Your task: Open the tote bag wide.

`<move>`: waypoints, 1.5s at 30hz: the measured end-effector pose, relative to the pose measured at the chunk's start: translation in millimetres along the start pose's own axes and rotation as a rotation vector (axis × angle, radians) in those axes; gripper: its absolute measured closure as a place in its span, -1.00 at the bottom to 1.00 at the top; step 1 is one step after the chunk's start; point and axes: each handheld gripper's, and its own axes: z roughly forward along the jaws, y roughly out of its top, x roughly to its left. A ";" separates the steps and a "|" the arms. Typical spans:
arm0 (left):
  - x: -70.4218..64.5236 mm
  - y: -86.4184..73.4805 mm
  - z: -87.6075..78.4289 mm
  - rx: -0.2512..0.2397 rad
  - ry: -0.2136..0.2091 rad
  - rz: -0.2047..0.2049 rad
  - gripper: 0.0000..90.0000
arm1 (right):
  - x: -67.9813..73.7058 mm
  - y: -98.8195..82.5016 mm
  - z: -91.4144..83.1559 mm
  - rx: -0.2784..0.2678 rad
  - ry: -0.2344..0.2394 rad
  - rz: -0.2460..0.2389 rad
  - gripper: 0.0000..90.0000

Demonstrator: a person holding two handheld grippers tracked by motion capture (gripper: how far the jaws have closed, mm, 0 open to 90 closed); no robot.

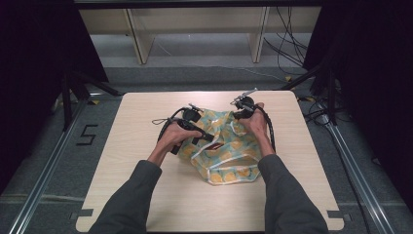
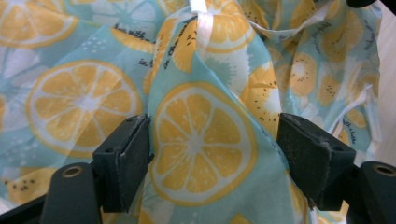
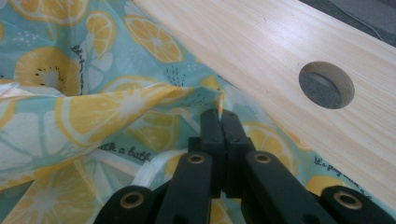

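Handling lemon-print cloth [image 1: 226, 148] crumpled mid-table [image 1: 146, 195] | left gripper [image 2: 212, 154] jaws spread around a fold, unpinched | right gripper [image 3: 223, 122] clamped on far edge | we judge it light, limp, slippery; take hems.

Lemon-print cloth [image 1: 224, 151] runs off the top, left and bottom edges in the left gripper view; its full outline is cut. In the high view the left hand-held gripper [image 1: 207, 138] has its tips partly buried in folds at frame centre. Small black print on the cloth is mostly unreadable. Right hand-held gripper [image 3: 222, 122]: pinched cloth edge hidden between the pads. Tabletop [image 3: 289, 42] is cropped at upper right.
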 end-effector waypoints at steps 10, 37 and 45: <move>-17.6 9.1 9.9 0.055 0.039 0.111 0.72 | 1.2 0.3 -7.7 0.015 0.003 -0.013 1.00; 26.9 25.5 3.1 -0.133 0.084 -0.190 0.97 | 73.5 -29.4 -67.8 -0.009 0.442 -0.240 -0.01; 31.1 24.2 0.1 -0.135 0.069 -0.197 0.97 | 82.6 -32.3 -48.2 0.015 0.450 -0.320 0.27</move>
